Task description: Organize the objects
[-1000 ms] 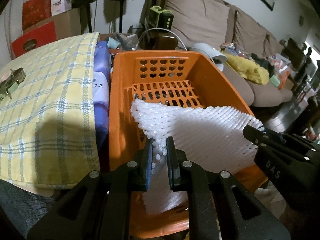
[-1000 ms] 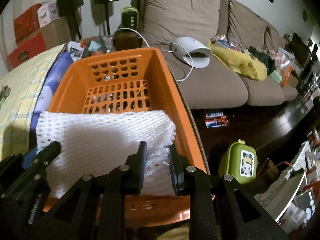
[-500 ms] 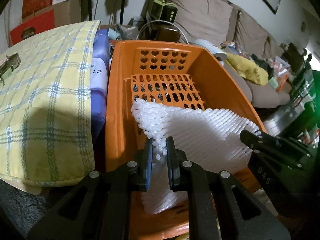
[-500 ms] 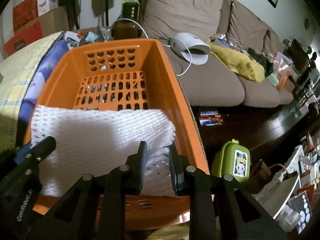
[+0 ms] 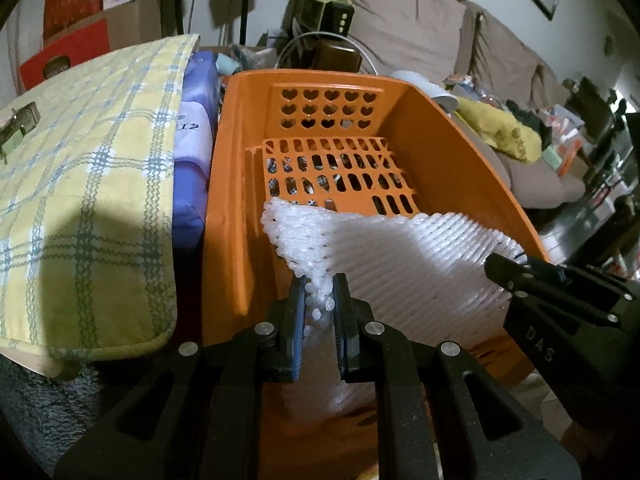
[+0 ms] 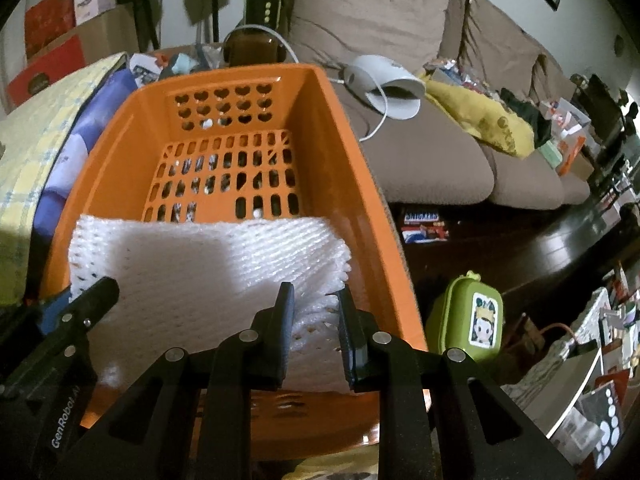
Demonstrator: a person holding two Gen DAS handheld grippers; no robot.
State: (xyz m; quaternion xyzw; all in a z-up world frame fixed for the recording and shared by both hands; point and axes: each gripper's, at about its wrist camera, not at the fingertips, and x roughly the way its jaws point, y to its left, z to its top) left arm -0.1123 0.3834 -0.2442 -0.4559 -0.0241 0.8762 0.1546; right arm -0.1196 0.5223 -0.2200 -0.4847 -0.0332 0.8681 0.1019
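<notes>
Two grippers hold one sheet of white foam netting (image 5: 404,256) between them, each clamped on a near corner: the left gripper (image 5: 319,304) has its jaws pinched on the bunched left corner, and the right gripper (image 6: 314,312) has its jaws pressed on the right corner. From the left wrist view the right gripper shows as a dark arm at the lower right, its tip at the sheet's right edge; from the right wrist view the left gripper (image 6: 105,288) shows at the lower left, its tip at the sheet's left edge. The sheet spans the near end of an orange basket (image 5: 472,168), stretched from side wall to side wall over the near rim, with part of it hanging down between the left gripper's fingers. Beyond the sheet the slotted floor of the basket is bare, and its far wall has heart-shaped holes. Just beside the basket on the left lies a purple package (image 5: 192,152), partly under a yellow checked cloth (image 5: 88,152). To the right, lower down, stands a small green case (image 6: 468,320). Farther back runs a brown sofa (image 6: 400,148) with a white device (image 6: 390,88) and a yellow cloth (image 6: 480,120) on its seat.
</notes>
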